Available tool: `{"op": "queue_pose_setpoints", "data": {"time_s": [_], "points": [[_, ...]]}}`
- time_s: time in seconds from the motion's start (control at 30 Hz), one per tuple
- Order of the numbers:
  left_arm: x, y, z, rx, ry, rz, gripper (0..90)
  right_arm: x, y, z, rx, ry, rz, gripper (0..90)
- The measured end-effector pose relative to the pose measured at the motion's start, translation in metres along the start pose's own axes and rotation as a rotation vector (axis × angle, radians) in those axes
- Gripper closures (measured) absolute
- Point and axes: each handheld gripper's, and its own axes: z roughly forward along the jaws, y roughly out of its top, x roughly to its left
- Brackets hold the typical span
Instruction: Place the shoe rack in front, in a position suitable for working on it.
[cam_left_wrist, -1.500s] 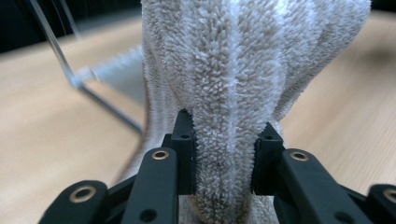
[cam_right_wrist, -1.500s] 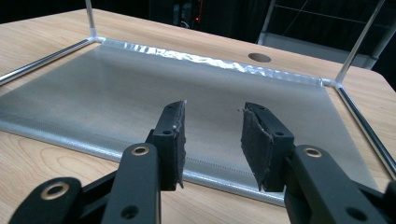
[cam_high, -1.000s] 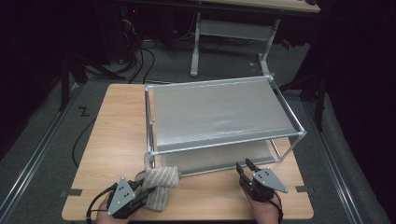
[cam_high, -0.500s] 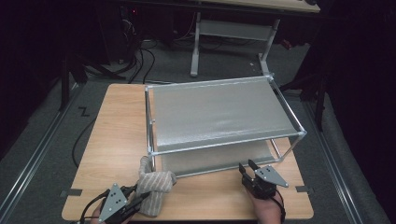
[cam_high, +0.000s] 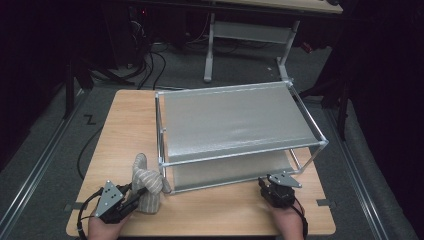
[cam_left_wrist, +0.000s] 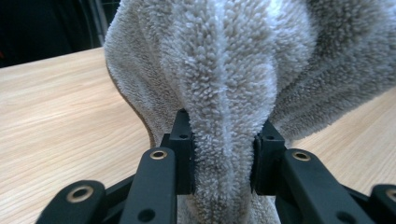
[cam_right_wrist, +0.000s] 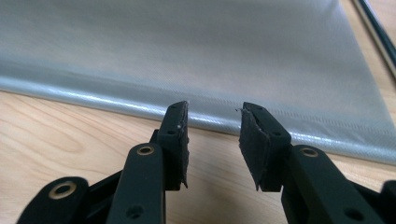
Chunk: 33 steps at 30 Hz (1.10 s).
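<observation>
Beige terry towel (cam_high: 146, 186) bunched at the table's (cam_high: 125, 115) near left, just left of the rack's (cam_high: 235, 125) near corner, and the left gripper (cam_high: 131, 196) pinches a thick fold of it, jaws just easing apart yet pads pressing the pile. Over right, the right gripper (cam_high: 266, 184) hovers by the rack's lower grey sheet (cam_right_wrist: 210, 56), jaws parted, empty, just narrowing.

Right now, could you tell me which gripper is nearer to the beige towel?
Left. The left gripper is shut on the towel, its pads pinching a fold. The right gripper sits apart at the table's other front side, jaws empty, facing the rack's lower shelf.
</observation>
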Motion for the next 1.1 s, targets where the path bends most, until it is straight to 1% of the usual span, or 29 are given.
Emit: {"op": "queue_pose_setpoints", "data": {"time_s": [0.03, 0.07, 0.1, 0.17, 0.2, 0.23, 0.27, 0.37, 0.4, 0.47, 0.53, 0.57, 0.67, 0.83, 0.93, 0.97, 1.0, 1.1], "points": [[-0.001, 0.000, 0.001, -0.001, -0.009, 0.000, 67.6, -0.001, 0.000, 0.003, 0.013, -0.007, -0.008, 62.4], [-0.003, 0.000, 0.001, 0.002, -0.018, 0.009, 67.6, -0.002, 0.001, 0.005, 0.031, -0.008, -0.007, 62.6], [-0.005, 0.000, 0.001, 0.000, -0.028, 0.020, 67.6, -0.004, 0.002, 0.007, 0.037, -0.015, -0.014, 62.8], [-0.007, 0.000, 0.000, 0.002, -0.054, 0.033, 67.5, -0.006, 0.004, 0.010, 0.060, -0.024, 0.005, 63.4], [-0.009, 0.000, 0.000, -0.001, -0.075, 0.043, 67.4, -0.008, 0.005, 0.012, 0.064, -0.024, 0.001, 63.6], [-0.011, 0.001, 0.000, -0.003, -0.087, 0.048, 67.3, -0.008, 0.007, 0.014, 0.069, -0.027, 0.006, 64.0], [-0.013, 0.001, 0.001, -0.004, -0.106, 0.060, 67.1, -0.008, 0.008, 0.015, 0.075, -0.030, 0.013, 63.8], [-0.023, 0.002, 0.003, -0.004, -0.145, 0.089, 66.6, -0.010, 0.012, 0.020, 0.081, -0.037, 0.006, 63.8], [-0.025, 0.002, 0.004, -0.002, -0.150, 0.096, 66.5, -0.010, 0.013, 0.021, 0.084, -0.042, 0.004, 63.6], [-0.029, 0.003, 0.006, 0.004, -0.157, 0.111, 66.4, -0.009, 0.015, 0.024, 0.094, -0.045, 0.004, 63.8], [-0.032, 0.003, 0.008, 0.008, -0.164, 0.114, 66.2, -0.009, 0.019, 0.028, 0.101, -0.039, 0.006, 63.5], [-0.033, 0.003, 0.009, 0.008, -0.162, 0.111, 66.0, -0.009, 0.020, 0.030, 0.099, -0.037, 0.004, 62.9], [-0.033, 0.004, 0.012, 0.008, -0.157, 0.106, 65.0, -0.011, 0.025, 0.039, 0.106, -0.048, 0.023, 62.4], [-0.032, 0.006, 0.019, 0.009, -0.146, 0.090, 62.2, -0.014, 0.033, 0.051, 0.107, -0.064, 0.027, 61.7], [-0.035, 0.008, 0.026, 0.009, -0.139, 0.104, 58.6, -0.016, 0.036, 0.055, 0.107, -0.065, 0.039, 61.3], [-0.035, 0.008, 0.029, 0.008, -0.135, 0.108, 57.7, -0.016, 0.037, 0.056, 0.106, -0.073, 0.031, 61.3], [-0.036, 0.010, 0.034, 0.008, -0.134, 0.111, 56.9, -0.016, 0.038, 0.056, 0.108, -0.076, 0.035, 61.4], [-0.037, 0.013, 0.043, 0.007, -0.141, 0.122, 55.9, -0.016, 0.038, 0.057, 0.107, -0.082, 0.027, 61.6]]}}
